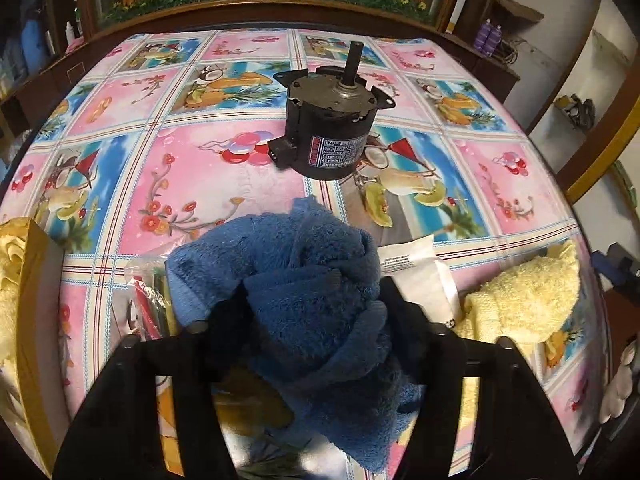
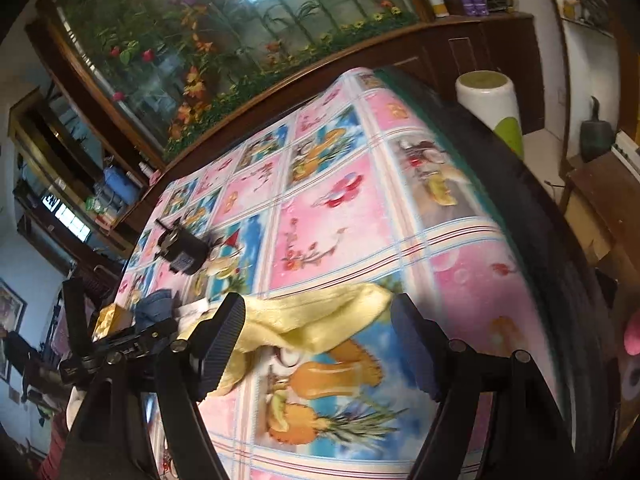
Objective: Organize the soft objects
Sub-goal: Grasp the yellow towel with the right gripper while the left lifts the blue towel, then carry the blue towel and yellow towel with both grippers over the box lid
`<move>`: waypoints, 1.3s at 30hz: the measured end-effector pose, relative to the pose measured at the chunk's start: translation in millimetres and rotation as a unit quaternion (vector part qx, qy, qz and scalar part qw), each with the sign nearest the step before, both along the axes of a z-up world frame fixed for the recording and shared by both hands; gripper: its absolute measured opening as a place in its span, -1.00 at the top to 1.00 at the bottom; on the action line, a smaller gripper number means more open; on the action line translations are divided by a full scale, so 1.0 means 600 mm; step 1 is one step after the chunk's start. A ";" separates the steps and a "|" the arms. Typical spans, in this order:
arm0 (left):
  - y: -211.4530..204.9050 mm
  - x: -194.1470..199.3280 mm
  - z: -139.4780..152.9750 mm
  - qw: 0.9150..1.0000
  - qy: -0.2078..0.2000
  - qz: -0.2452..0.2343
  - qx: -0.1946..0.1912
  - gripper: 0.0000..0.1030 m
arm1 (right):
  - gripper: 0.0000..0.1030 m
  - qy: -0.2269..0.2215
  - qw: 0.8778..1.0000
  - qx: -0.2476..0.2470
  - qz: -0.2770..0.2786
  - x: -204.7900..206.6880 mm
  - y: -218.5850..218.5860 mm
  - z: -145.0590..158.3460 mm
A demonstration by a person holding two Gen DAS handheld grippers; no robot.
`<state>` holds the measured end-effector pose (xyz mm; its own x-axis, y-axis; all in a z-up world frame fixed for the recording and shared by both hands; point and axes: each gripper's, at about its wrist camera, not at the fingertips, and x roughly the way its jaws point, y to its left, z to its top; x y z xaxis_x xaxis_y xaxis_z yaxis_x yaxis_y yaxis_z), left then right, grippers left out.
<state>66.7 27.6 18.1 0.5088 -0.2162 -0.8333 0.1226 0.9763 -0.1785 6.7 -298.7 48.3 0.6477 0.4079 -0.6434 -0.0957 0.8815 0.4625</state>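
Observation:
A crumpled blue towel (image 1: 304, 264) is bunched between the black fingers of my left gripper (image 1: 316, 304), which is shut on it just above the patterned tablecloth (image 1: 200, 176). A pale yellow towel (image 1: 524, 300) lies to its right. In the right wrist view the same yellow towel (image 2: 316, 320) lies flat on the table between the wide-apart fingers of my right gripper (image 2: 320, 336), one end against the left finger (image 2: 224, 332). The right gripper is open and holds nothing. The blue towel (image 2: 156, 304) shows far left.
A black electric motor (image 1: 328, 128) stands upright mid-table. A white packet (image 1: 420, 272) and a plastic bag of red items (image 1: 146, 300) lie beside the blue towel. A box with yellow cloth (image 1: 36, 272) sits at the left edge. A white-and-green vase (image 2: 492, 108) stands past the table's right edge.

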 end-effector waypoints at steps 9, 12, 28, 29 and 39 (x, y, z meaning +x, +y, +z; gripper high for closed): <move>0.072 -0.068 0.062 0.994 -0.029 0.021 -0.107 0.12 | -0.47 0.045 0.998 0.009 0.047 -0.012 0.108 -0.024; 0.103 -0.113 0.094 0.988 -0.052 0.023 -0.144 0.12 | -0.47 0.061 0.997 0.016 0.039 -0.007 0.130 -0.038; 0.278 -0.311 0.136 0.974 -0.103 0.097 -0.175 0.11 | 0.19 0.056 0.997 0.046 -0.018 0.030 0.169 -0.060; 0.287 -0.319 0.136 0.973 -0.106 0.102 -0.177 0.11 | 0.19 0.050 0.998 0.046 -0.013 0.023 0.171 -0.052; 0.337 -0.406 0.204 0.960 -0.175 0.133 -0.173 0.11 | 0.19 -0.037 0.996 0.067 0.044 -0.057 0.202 0.072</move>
